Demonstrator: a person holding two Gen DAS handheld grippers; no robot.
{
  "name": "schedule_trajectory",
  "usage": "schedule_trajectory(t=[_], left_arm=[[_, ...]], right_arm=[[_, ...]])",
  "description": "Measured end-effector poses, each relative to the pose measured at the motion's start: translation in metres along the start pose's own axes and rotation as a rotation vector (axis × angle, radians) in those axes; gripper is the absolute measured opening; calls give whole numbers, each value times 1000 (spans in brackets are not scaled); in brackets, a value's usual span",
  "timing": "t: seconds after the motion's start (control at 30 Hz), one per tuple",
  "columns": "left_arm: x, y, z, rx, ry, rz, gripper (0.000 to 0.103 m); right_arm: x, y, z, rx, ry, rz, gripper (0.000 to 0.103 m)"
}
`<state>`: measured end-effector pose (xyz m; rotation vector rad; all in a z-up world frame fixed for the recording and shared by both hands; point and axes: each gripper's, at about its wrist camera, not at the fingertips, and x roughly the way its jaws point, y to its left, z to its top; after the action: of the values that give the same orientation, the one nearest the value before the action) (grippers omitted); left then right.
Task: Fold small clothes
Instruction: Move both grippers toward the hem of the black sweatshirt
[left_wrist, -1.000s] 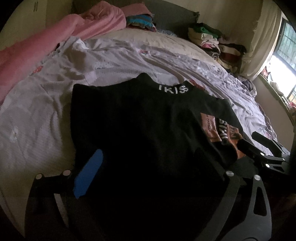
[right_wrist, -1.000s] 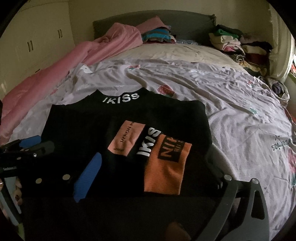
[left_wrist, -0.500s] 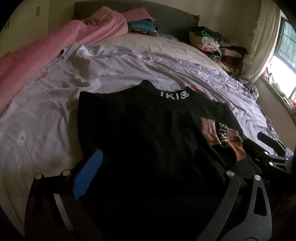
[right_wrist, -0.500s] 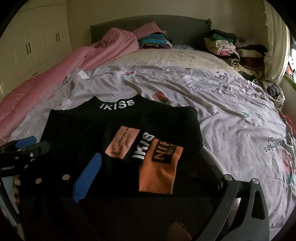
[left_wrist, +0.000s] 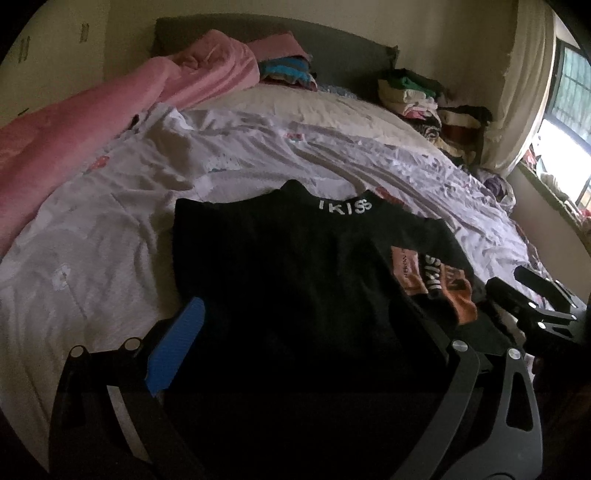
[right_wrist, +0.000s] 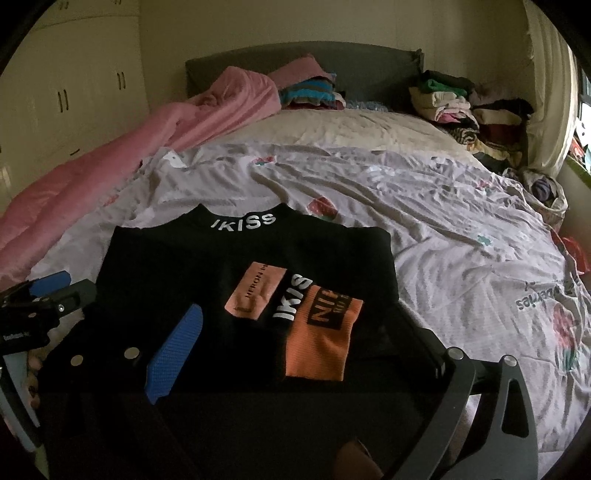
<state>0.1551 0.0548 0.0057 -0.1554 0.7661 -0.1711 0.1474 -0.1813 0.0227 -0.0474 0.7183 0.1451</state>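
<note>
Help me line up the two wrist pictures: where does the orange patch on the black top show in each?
Left wrist: orange patch at right of centre, seen edge-on, near the right gripper.
Right wrist: orange patch at lower centre, facing the camera.
Shared landmark: the white IKISS collar lettering at the far edge of the black top.

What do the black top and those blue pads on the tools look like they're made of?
The black top looks like soft matte knit fabric: it lies limp, and its orange patch shows fine ribbing. The blue pad seems rubber or textured plastic, given its fine gridded surface; which one, I can't tell.
</note>
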Motion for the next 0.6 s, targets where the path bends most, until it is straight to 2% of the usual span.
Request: schedule_trajectory(t=[0.6], left_arm=[[-35, -9, -18, 15, -11, 18, 93]], right_arm=[[-42, -4, -8, -16, -37, 7, 99]])
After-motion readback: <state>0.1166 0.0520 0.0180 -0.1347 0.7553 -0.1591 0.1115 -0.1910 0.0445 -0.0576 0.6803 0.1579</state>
